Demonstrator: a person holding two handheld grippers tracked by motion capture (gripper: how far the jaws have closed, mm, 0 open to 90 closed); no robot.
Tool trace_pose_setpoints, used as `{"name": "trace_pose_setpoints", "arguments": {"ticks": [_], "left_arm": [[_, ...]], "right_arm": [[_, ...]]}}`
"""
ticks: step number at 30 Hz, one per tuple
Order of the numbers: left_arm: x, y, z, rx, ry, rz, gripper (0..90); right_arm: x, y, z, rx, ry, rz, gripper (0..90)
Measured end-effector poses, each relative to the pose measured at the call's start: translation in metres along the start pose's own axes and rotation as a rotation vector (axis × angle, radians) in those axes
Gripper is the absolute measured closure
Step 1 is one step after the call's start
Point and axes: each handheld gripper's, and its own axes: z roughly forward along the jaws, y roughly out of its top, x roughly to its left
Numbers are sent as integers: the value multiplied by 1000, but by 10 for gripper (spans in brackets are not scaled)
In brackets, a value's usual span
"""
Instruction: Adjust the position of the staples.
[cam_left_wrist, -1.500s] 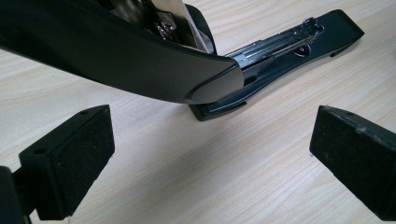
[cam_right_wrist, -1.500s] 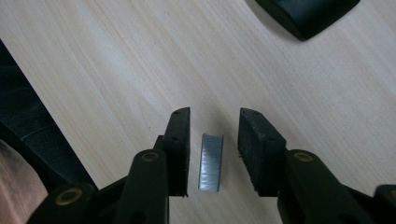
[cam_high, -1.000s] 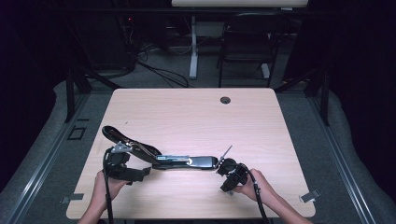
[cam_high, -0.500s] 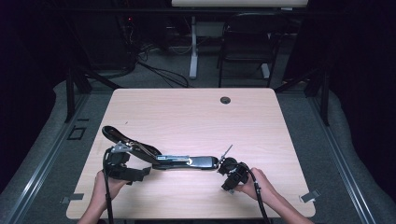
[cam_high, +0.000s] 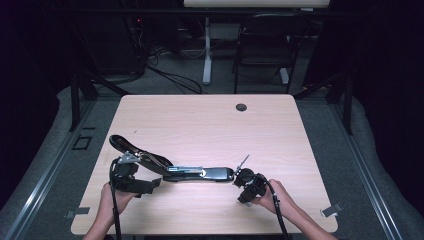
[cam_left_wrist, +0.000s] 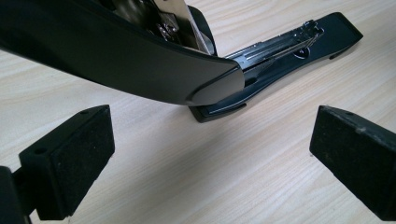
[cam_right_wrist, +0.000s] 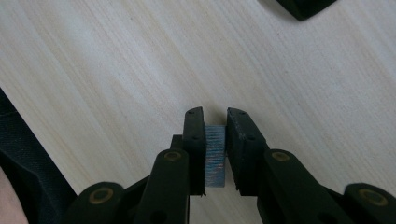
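Observation:
A black stapler (cam_high: 200, 173) lies swung open near the front of the table. Its base (cam_left_wrist: 280, 56) rests flat with the metal staple channel showing, and its top arm (cam_left_wrist: 116, 56) is raised toward the left. My left gripper (cam_high: 147, 184) is at the stapler's hinge end. It is open, the pads (cam_left_wrist: 70, 158) are wide apart, the top arm hangs just beyond them, and bare table lies between them. My right gripper (cam_right_wrist: 215, 121) sits just off the base's right end. It is shut on a grey ribbed strip of staples (cam_right_wrist: 215, 154), and its jaws have just been closing a little on it.
The light wooden table (cam_high: 200, 120) has a small round cable hole (cam_high: 241, 107) near its far edge. A dark chair (cam_high: 265, 45) and a desk leg stand on the floor behind it. The person's hands come in at the front edge.

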Motion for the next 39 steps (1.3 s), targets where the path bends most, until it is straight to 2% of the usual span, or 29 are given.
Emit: {"name": "trace_pose_setpoints", "arguments": {"ticks": [1,6,13,17,19,27,36,39], "left_arm": [[0,0,0,-1,0,0,2],[3,0,1,2,-6,-13,2],[3,0,-1,-15,0,-14,2],[7,-1,-1,-5,-17,-27,2],[9,-2,-2,-18,-18,-41,2],[13,-1,-5,-44,-13,-58,2],[12,-1,-6,-47,-4,-56,2],[12,-1,-7,-59,7,-67,2]], "right_arm": [[0,0,-1,-2,-10,-9,785],[-1,1,-5,-36,18,-6,785],[-3,0,-14,-74,11,-10,784],[-4,1,-19,-93,9,-19,785],[-5,0,-20,-117,13,-14,785],[-11,2,-25,-151,-9,-16,784],[-13,1,-27,-143,-25,-23,784],[-13,2,-26,-148,-24,-21,785]]}}
